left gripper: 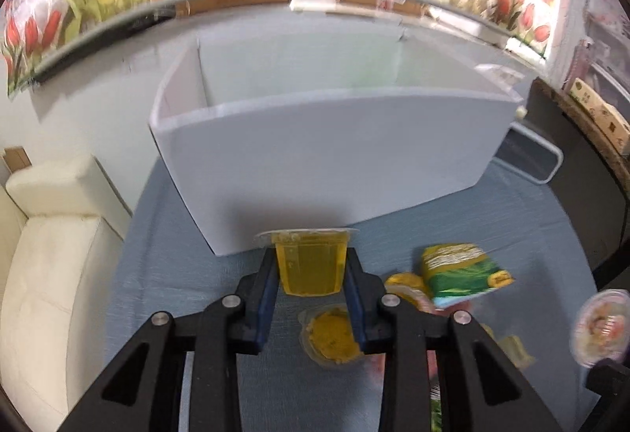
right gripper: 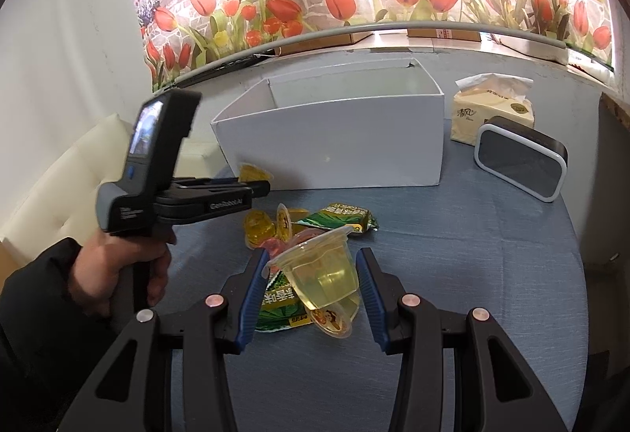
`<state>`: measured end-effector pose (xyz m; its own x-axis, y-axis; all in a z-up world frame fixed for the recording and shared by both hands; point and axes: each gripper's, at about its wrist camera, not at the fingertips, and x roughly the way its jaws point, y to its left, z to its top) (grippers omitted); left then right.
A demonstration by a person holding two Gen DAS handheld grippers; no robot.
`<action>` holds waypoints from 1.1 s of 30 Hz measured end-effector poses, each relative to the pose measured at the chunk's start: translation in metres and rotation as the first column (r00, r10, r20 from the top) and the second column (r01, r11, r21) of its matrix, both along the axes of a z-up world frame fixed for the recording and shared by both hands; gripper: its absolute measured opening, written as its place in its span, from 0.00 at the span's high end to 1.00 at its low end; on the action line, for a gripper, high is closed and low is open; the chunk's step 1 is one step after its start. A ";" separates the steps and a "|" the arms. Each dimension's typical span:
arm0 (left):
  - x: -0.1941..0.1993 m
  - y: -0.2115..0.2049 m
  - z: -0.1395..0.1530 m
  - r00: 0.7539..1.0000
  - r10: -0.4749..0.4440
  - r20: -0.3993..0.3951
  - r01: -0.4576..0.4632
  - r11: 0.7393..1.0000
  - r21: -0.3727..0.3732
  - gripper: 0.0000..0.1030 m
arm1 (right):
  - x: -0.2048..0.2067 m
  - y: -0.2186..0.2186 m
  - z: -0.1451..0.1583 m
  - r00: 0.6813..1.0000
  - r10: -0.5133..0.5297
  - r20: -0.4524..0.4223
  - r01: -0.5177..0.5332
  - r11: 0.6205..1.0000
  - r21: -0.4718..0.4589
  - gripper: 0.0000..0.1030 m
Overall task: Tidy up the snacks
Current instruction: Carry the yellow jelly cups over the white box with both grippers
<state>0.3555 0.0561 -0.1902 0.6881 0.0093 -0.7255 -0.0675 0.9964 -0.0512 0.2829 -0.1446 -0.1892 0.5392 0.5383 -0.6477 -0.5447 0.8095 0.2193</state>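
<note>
My left gripper (left gripper: 311,254) is shut on a yellow jelly cup (left gripper: 309,266), held upright in front of the near wall of the white box (left gripper: 315,156). In the right wrist view the left gripper (right gripper: 258,182) hovers by the box's (right gripper: 334,152) left corner with that cup (right gripper: 254,174) at its tips. My right gripper (right gripper: 313,258) is shut on a pale yellow jelly cup (right gripper: 323,278), tilted, above the snack pile. On the blue cloth lie more jelly cups (right gripper: 264,231), a green packet (right gripper: 342,219) and another green packet (right gripper: 279,310).
A tissue pack (right gripper: 492,109) and a black device with a white rim (right gripper: 519,160) stand right of the box. A cream sofa (left gripper: 51,254) sits beyond the table's left edge. A person's hand (right gripper: 118,274) holds the left gripper.
</note>
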 end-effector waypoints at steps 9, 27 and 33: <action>-0.009 -0.012 0.073 0.990 -0.049 0.129 0.050 0.999 -0.008 0.66 | 0.011 0.004 0.029 0.998 0.000 0.066 0.000 1.000 0.005 0.52; 0.126 0.025 0.083 0.997 -0.074 0.034 0.075 0.997 -0.027 0.66 | 0.216 0.034 0.076 0.995 -0.061 0.074 0.059 0.998 0.031 0.52; 0.138 0.027 0.065 0.998 -0.065 -0.013 0.065 0.998 -0.019 0.53 | 0.239 0.049 0.034 0.998 -0.061 0.024 0.063 0.994 -0.086 0.50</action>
<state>0.4939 0.0826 -0.1250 0.6771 -0.0482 -0.7343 -0.0038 0.9976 -0.0690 0.5220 -0.0953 -0.1547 0.5841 0.4460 -0.6782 -0.4967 0.8572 0.1359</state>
